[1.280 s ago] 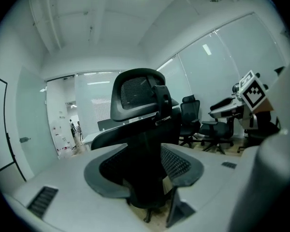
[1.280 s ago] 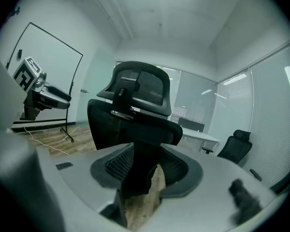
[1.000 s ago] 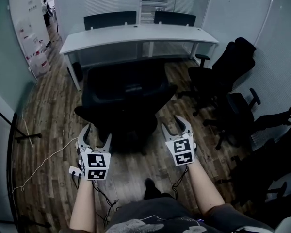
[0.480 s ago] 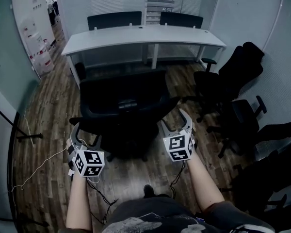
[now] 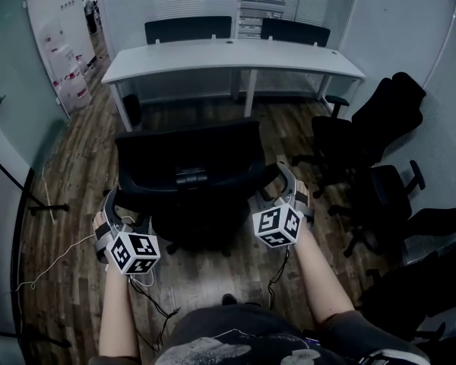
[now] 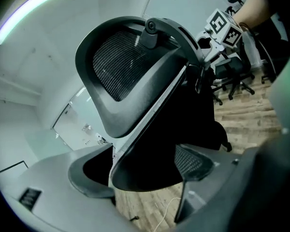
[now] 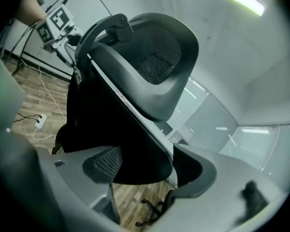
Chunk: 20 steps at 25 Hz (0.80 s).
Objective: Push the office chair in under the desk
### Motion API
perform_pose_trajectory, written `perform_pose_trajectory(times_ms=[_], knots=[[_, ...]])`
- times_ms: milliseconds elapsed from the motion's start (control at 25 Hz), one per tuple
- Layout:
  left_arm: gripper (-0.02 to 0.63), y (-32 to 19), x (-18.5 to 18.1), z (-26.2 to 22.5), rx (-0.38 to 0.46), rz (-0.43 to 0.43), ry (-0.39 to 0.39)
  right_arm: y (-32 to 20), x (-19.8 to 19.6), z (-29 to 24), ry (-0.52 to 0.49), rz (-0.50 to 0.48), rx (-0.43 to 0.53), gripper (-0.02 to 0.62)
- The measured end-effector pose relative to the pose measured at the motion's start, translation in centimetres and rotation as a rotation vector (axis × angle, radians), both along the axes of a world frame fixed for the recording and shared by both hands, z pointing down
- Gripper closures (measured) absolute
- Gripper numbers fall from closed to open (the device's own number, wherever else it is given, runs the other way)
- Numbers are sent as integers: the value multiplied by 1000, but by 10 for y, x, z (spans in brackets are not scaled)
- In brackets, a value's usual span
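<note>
- office chair (image 5: 186,166) sits well short of the desk (image 5: 228,55), backrest toward me
- left gripper (image 5: 127,215) and right gripper (image 5: 273,188) are both spread wide, straddling its sides without pinching
- probably heavy but should roll; I'd push the stiff frame, not the mesh

The left gripper (image 5: 127,207) and right gripper (image 5: 270,182) have curved grey jaws, and each carries a cube (image 5: 134,253) faced with black-and-white square markers. Thin black cables (image 5: 277,278) trail from the cubes back toward the dark shirt (image 5: 235,341). The shirt bears a pale print, and its dark sleeve (image 5: 357,334) ends above the forearm.
</note>
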<state>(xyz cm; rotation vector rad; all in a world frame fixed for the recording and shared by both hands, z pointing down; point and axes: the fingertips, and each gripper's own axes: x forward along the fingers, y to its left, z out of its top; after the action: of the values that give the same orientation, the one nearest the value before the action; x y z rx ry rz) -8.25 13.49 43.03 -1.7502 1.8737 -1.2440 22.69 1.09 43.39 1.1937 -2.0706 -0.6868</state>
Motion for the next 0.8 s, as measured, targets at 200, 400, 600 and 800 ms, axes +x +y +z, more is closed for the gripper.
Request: perform_pose_trajectory(times_ms=[200, 400, 600, 800], knots=[[224, -22, -17, -1, -75, -47, -12, -16, -17, -5, 37, -55, 33, 291], [227, -39, -27, -7, -89, -76, -28, -26, -26, -17, 67, -94, 94, 291], [280, -44, -28, -4, -89, -60, -50, -29, -27, -13, 96, -109, 117, 293], [284, -50, -31, 4, -76, -40, -52, -37, -32, -4, 125, -117, 97, 296]])
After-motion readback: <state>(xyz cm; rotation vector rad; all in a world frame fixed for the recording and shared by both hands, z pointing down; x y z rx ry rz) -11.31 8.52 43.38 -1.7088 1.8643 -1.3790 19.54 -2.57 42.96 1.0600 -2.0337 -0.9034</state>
